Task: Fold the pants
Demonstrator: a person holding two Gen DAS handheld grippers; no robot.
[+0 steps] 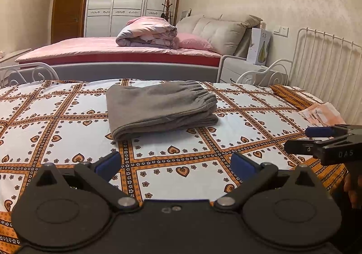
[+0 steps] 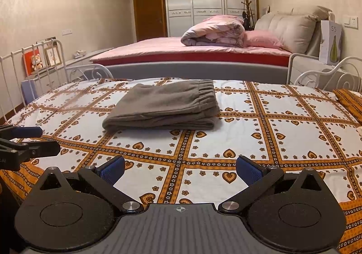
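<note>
The grey pants (image 1: 161,108) lie folded into a compact, layered stack on the patterned bedspread (image 1: 67,118), elastic waistband toward the far right edge of the stack. They sit ahead of both tools, well apart from either, with no contact. The left gripper (image 1: 176,163) hovers above the bedspread with its blue-padded fingers (image 1: 108,163) spread wide and nothing between them. The right gripper (image 2: 181,167) is likewise spread and empty, positioned beside the left one. Beyond the pants stands a pink bed (image 2: 192,50) carrying a rolled quilt (image 2: 215,31).
</note>
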